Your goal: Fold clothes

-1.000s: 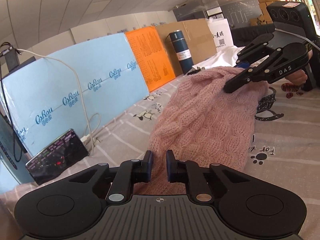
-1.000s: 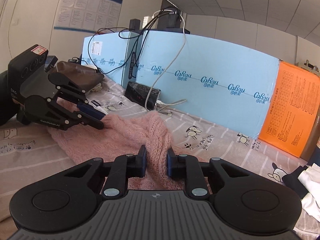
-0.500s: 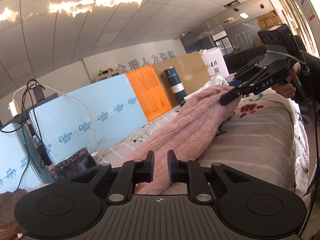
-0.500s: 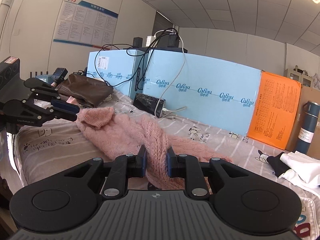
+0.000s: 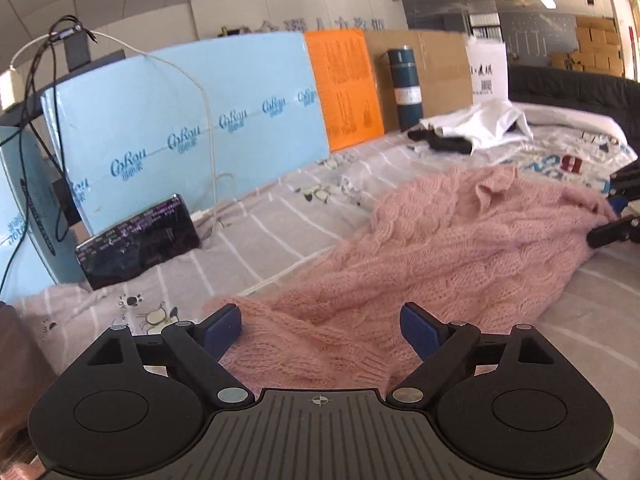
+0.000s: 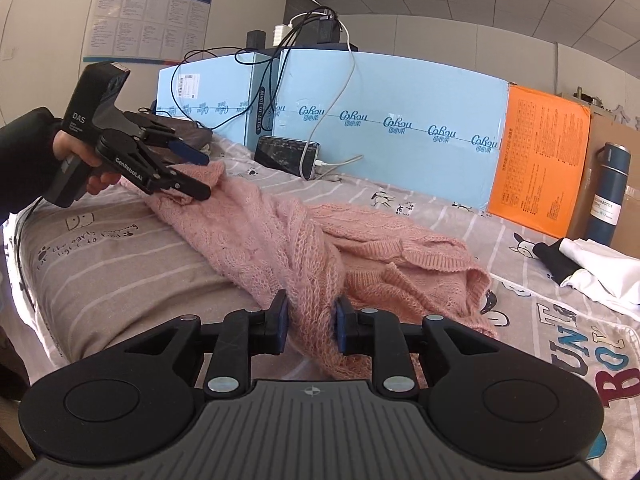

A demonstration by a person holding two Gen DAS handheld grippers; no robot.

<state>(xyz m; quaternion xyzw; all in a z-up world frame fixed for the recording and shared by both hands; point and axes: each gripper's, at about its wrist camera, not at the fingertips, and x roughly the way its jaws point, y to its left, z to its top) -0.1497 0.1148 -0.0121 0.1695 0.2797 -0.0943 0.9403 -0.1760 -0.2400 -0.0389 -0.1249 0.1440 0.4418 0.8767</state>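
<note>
left wrist view: left tongs point(image 5: 321, 330) wide apart over pink sweater point(image 5: 460, 248)

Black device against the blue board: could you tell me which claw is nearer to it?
Left. The left claw sits open beside the black device; the right claw grips the pink sweater farther along.

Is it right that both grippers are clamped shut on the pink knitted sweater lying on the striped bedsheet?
Not quite. Only the right gripper is shut on the pink knitted sweater. The left gripper is open: the left wrist view shows its jaws spread wide, with the sweater's edge lying loose between them. The sweater does lie on the striped bedsheet.
</note>
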